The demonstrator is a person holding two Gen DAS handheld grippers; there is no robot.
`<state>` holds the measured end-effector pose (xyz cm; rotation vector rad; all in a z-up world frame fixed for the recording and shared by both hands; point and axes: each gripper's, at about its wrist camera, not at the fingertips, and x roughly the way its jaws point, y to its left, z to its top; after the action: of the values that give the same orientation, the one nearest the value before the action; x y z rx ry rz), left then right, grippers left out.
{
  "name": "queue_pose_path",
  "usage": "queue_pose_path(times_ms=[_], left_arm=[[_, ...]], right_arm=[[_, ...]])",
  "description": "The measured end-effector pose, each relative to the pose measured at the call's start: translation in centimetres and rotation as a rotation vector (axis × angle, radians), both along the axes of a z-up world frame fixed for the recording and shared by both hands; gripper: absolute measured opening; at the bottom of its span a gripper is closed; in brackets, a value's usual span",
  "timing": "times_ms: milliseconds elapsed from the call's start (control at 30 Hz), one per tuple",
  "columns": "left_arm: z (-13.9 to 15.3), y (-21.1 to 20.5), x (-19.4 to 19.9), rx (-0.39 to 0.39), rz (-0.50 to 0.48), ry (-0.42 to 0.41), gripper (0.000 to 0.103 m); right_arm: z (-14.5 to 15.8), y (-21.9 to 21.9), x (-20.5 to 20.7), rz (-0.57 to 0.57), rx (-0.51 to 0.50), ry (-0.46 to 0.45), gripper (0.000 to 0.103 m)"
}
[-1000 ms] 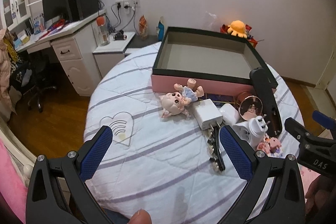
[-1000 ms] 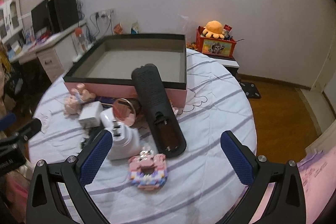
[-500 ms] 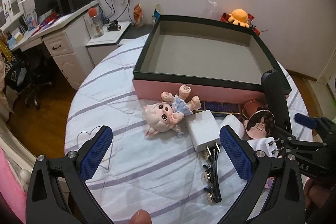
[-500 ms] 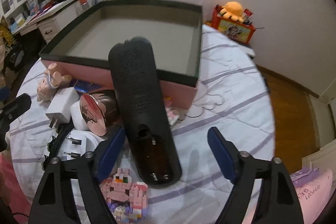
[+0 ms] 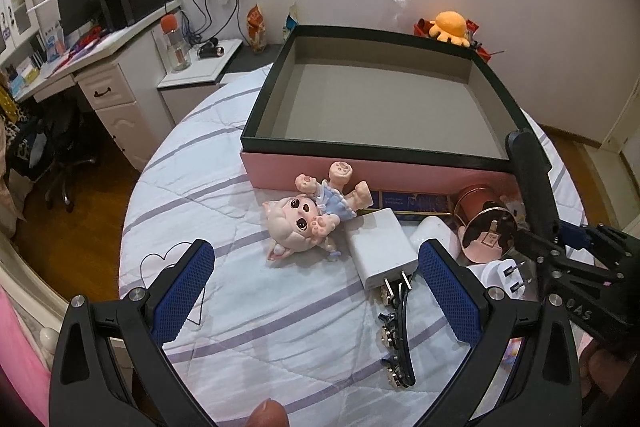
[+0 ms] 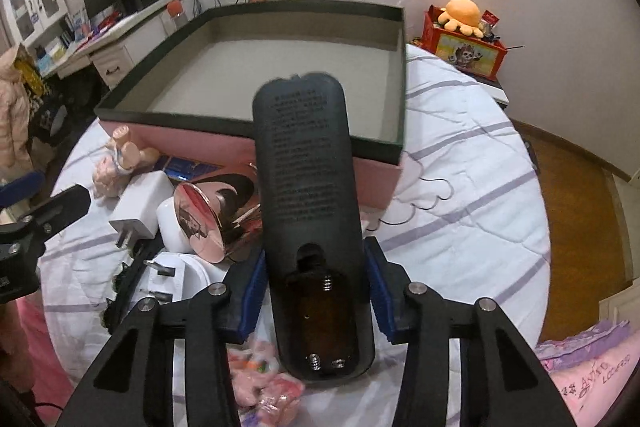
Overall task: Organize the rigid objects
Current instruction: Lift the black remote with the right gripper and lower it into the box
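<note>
A black remote control (image 6: 308, 195), back side up with its battery bay open, leans on the rim of the pink box (image 6: 280, 27). My right gripper (image 6: 316, 291) is shut on the remote's lower end; the remote also shows in the left wrist view (image 5: 534, 179). My left gripper (image 5: 316, 291) is open and empty above the bedspread, near a pig doll (image 5: 308, 219) and a white charger (image 5: 382, 247). The box (image 5: 384, 171) has a dark rim and a bare grey floor.
A copper mirror (image 5: 490, 237), a white plug adapter (image 5: 506, 273), a black hair clip (image 5: 398, 343) and a pink block toy (image 6: 264, 383) lie on the round striped bed (image 5: 240, 307). A desk (image 5: 108, 75) stands left, an orange plush (image 6: 462, 13) behind.
My right gripper moved in and closed on the remote's lower end. My left gripper moved closer to the doll and charger and stayed open.
</note>
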<state>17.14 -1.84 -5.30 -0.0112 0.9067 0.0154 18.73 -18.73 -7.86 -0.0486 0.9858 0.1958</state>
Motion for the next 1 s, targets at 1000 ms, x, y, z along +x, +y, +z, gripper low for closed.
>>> queue_pose_path(times_ms=[1000], left_arm=[[3.1,2.2,3.5,-0.023,0.018,-0.075,0.103]], right_arm=[[6.4,1.9,2.6,0.02,0.075,-0.118,0.045]])
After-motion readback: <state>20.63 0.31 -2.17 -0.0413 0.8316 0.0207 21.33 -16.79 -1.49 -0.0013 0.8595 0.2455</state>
